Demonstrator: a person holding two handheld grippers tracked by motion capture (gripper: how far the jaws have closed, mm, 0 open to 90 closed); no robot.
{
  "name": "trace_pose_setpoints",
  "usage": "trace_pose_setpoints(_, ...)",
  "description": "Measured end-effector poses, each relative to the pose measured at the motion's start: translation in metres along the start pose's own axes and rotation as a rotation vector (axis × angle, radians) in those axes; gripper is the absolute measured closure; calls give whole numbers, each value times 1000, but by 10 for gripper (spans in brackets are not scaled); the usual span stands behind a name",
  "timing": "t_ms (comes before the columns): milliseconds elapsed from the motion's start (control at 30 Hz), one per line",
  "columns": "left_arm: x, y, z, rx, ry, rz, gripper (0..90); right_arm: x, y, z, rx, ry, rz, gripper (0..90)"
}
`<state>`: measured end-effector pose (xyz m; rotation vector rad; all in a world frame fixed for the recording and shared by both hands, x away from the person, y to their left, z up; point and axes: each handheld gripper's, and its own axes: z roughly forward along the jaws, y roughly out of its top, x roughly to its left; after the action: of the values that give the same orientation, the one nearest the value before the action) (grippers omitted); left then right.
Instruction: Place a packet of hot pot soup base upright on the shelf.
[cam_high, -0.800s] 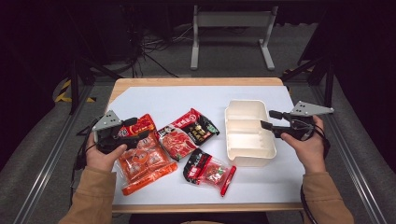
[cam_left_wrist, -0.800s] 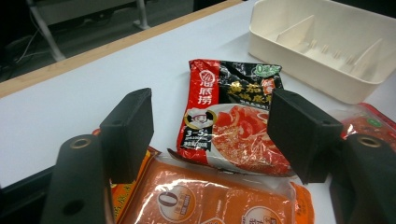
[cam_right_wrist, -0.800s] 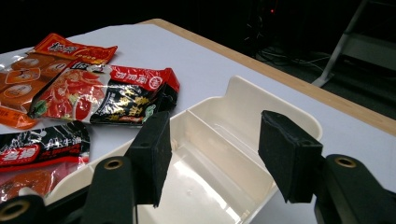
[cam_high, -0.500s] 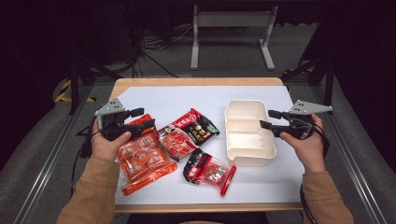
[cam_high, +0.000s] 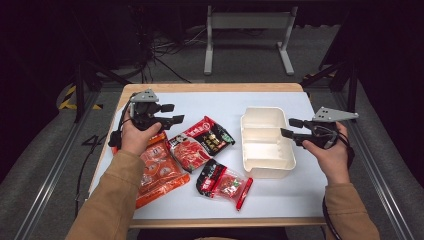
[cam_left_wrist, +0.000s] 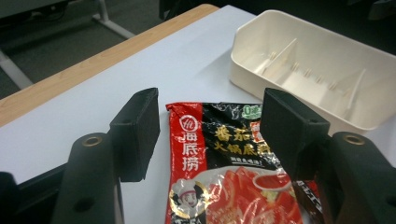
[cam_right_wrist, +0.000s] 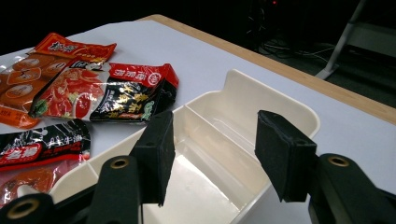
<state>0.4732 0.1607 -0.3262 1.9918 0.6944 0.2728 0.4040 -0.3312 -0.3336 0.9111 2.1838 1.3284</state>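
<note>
White table top, wood-edged, dark room — far half bare.
I hold left gripper and right gripper wide, empty, beside sauce packets and divided tray.

A white-topped counter with a wooden edge is seen at the centre of the high view. A cream divided tray is set on it at centre right. Left of the tray, a red-and-black sauce packet is laid, overlapped by a red packet. A large orange packet is placed at lower left, and a black-and-red packet lies near the lower centre.
</note>
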Motion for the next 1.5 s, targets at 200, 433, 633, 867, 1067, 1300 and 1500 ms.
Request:
trace_pose_setpoints(200, -2, 9, 20, -1, -46, 24, 316, 0, -5, -5, 2, -16, 7, 470)
trace_pose_setpoints(433, -2, 14, 49, 46, -21, 34, 302, 1, -10, -12, 2, -31, 16, 469)
trace_pose_setpoints(633, 3, 13, 82, 57, 11, 29, 304, 2, -15, -20, -6, -42, 32, 461)
trace_pose_setpoints(867, 16, 4, 103, 72, 34, -29, 358, 2, -19, -26, -6, -53, 42, 461)
trace_pose_setpoints(1067, 26, -7, 120, 149, 35, -71, 351, 2, -21, -23, 2, -44, 56, 462)
trace_pose_setpoints(1300, 34, -17, 135, 198, 9, -123, 335, 3, -20, -16, 10, -29, 48, 457)
trace_pose_setpoints(1500, 35, -20, 141, 242, 10, -139, 407, 5, -19, -11, 19, -20, 39, 455)
